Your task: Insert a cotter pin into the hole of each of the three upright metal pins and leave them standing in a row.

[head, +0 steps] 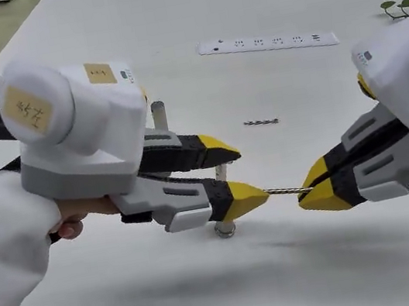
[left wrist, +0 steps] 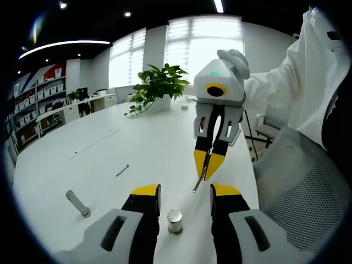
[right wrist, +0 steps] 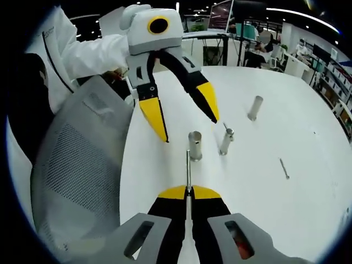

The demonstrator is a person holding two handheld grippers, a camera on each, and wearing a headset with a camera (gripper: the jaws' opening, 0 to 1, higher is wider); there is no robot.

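Left tool [head: 249, 174] with jaws spread, tip to tip opposite right tool [head: 309, 191] with jaws pinched together.

Power strip [head: 268, 42] behind cotter pin [head: 261, 122]

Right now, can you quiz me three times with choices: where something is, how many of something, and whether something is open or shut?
1. Where does the loose cotter pin lie? A on the table B on the power strip C in the plant pot
2. How many metal pins stand up? A one B three C five
3. The left gripper's jaws are: A open B shut on a pin C shut on nothing
Answers: 1 A, it lies on bare white tabletop; 2 B, the right gripper view shows three upright; 3 A, a wide gap separates the yellow tips.
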